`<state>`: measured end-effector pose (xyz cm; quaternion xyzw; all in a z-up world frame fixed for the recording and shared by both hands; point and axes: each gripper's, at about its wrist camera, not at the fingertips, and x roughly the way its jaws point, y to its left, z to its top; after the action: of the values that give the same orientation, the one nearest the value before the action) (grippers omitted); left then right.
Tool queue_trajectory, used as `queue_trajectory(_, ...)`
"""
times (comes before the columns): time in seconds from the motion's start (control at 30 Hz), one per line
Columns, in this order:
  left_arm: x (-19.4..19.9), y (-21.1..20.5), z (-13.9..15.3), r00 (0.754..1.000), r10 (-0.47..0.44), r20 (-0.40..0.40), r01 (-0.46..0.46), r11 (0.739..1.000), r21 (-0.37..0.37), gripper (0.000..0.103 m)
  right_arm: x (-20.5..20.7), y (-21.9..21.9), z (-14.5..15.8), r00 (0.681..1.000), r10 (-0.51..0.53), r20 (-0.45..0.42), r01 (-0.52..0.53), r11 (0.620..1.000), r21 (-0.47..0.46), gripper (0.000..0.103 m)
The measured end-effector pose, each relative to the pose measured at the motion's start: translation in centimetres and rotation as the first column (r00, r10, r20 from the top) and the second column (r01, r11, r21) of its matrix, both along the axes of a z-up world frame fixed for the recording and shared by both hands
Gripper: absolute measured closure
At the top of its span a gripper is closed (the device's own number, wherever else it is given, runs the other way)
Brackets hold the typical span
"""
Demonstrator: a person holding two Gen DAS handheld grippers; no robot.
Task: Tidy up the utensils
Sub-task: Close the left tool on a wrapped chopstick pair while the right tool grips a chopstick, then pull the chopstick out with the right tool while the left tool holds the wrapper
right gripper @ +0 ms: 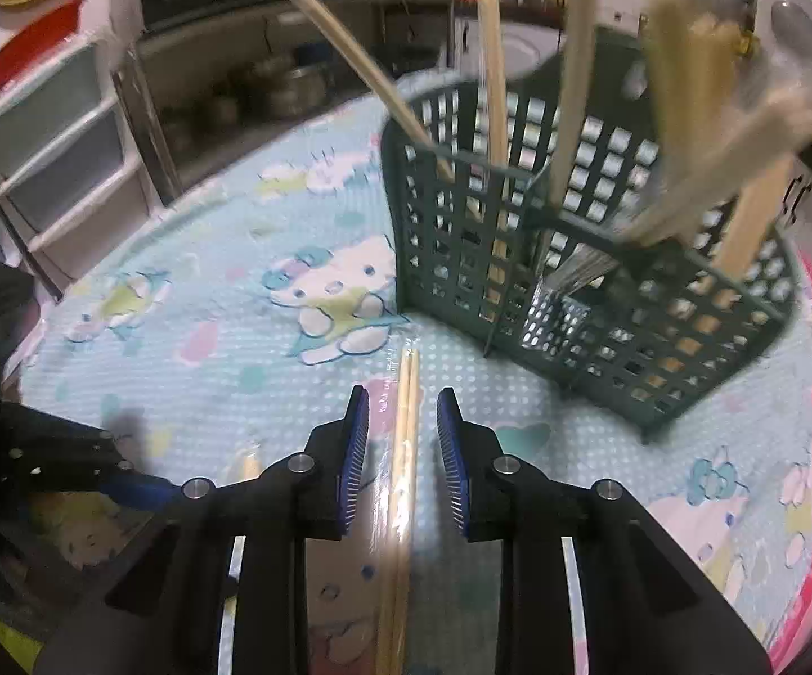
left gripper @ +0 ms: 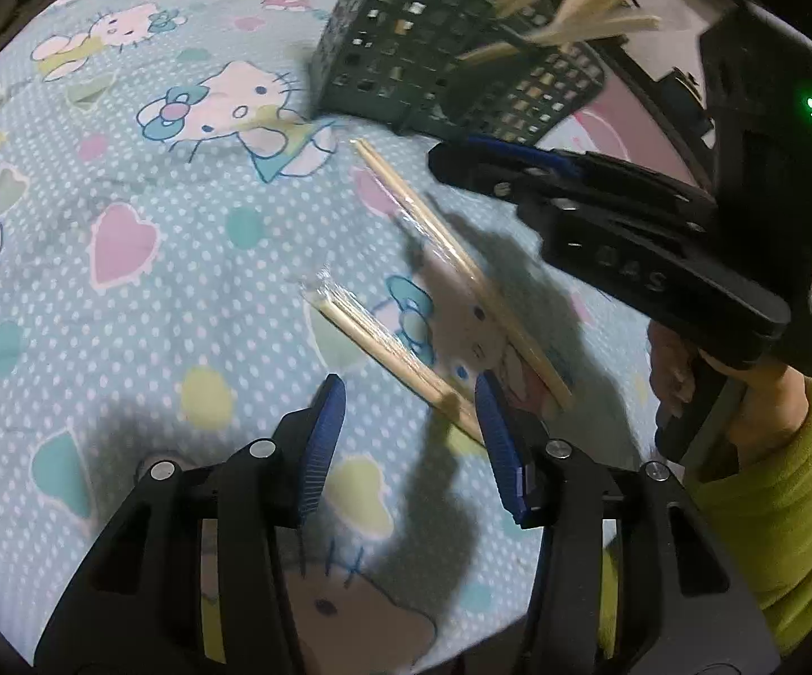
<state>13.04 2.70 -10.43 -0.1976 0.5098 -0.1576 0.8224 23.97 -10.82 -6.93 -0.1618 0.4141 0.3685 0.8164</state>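
A: How far along is the sorting?

B: Mostly done, I'd judge. The green basket (right gripper: 591, 287) on the table (right gripper: 192, 304) already holds several wooden utensils (right gripper: 687, 129) standing in its compartments.

A: What's left?

B: Two wrapped chopstick pairs, both lying on the cloth in front of the basket. The nearer pair (right gripper: 403, 450) lies between the fingers of the right hand-held gripper (right gripper: 403, 422), jaws apart, not yet clamped.

A: And the other?

B: The farther pair (left gripper: 389, 349) lies further from the basket, its end by the left hand-held gripper (left gripper: 411, 410), whose jaws are also apart and holding nothing.

A: So two lifts remain?

B: Likely, then into the basket.
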Motion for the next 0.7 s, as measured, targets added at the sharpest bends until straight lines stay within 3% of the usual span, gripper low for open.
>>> queue_trajectory(0.27, 1.6, -0.5, -0.2, 1.0, 0.01, -0.016, -0.01, 0.999, 0.047, 0.063, 2.6, 2.7, -2.8, 0.995, -0.01, -0.097, 0.005, 0.999, -0.053, 0.079)
queue_trajectory(0.37, 2.4, -0.8, -0.2, 1.0, 0.01, -0.015, -0.009, 0.999, 0.046, 0.064, 2.7, 2.7, -3.4, 0.994, -0.02, -0.105, 0.015, 0.998, -0.054, 0.089)
queue_trajectory(0.5, 3.2, -0.5, -0.4, 1.0, 0.027, -0.015, -0.025, 0.996, 0.085, 0.083, 2.5, 1.3, -2.8, 0.992, -0.037, -0.121, 0.034, 0.999, -0.022, 0.092)
queue_trajectory(0.7, 4.6, 0.1, -0.4, 0.999, 0.028, -0.016, -0.027, 0.996, 0.084, 0.087, 1.3, -2.4, -0.3, 0.993, -0.081, -0.089, 0.085, 0.995, 0.05, 0.092)
